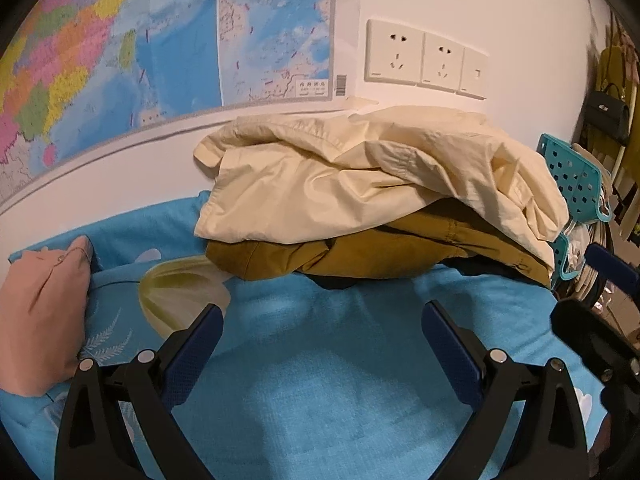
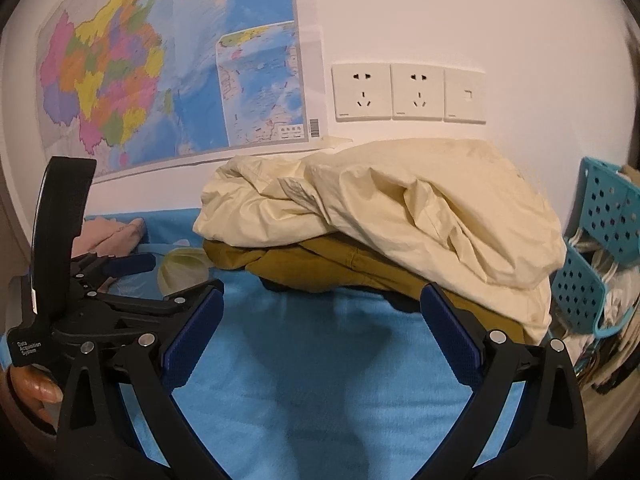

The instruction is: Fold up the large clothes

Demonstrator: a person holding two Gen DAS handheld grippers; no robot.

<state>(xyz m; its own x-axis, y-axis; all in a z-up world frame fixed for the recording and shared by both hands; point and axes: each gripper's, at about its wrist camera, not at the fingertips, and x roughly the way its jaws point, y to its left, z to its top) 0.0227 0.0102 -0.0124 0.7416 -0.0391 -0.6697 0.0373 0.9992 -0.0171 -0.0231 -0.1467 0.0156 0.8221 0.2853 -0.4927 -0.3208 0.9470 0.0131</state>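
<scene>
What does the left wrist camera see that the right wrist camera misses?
Only the left view shows a black handbag hanging at the far right, with the right claw's arm at that edge. Only the right view shows the left claw from the side, with a thumb under its handle. Both show the cream garment on the mustard garment, the blue sheet, wall map, sockets and teal basket.
</scene>
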